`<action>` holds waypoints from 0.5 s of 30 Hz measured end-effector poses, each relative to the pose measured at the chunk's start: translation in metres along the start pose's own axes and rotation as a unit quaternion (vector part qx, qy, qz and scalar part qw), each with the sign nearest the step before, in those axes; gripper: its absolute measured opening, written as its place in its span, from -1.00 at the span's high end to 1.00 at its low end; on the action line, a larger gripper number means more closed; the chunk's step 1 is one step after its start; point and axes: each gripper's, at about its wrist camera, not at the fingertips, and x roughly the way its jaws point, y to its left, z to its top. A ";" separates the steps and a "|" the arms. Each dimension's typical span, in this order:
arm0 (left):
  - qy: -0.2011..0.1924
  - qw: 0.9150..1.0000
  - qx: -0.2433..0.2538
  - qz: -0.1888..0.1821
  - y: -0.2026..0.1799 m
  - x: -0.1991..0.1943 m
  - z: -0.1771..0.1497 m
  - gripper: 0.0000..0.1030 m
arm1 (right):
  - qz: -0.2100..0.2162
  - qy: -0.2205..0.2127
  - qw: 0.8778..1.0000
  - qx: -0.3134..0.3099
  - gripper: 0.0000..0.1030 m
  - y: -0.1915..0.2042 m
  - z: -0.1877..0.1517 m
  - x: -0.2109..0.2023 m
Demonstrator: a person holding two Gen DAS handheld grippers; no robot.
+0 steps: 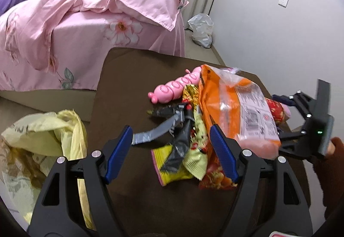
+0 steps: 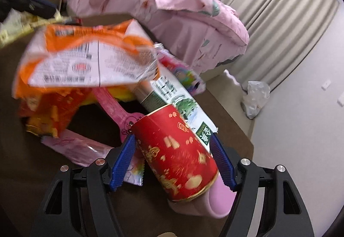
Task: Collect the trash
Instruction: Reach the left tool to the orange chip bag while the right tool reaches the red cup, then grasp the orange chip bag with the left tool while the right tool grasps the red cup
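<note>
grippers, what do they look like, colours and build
Both match: the left gripper and right gripper have black skeletal frames with triangular cut-outs, silver round pivot bolts, and blue ribbed pads on the two fingers. Seen from the left wrist, the right gripper's body shows a small green light. A dark sleeve covers the arm behind it.

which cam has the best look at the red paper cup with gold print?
Right wrist. The red paper cup with gold print fills the foreground there, lying tilted between the right gripper fingers, printed side fully visible. Left wrist shows only a red sliver behind the orange plastic snack bag.
</note>
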 end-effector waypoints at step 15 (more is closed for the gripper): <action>0.035 0.997 -0.058 -0.042 -0.045 0.018 -0.006 -0.18 | 0.128 -0.047 0.960 0.244 0.08 0.002 -0.035 -0.082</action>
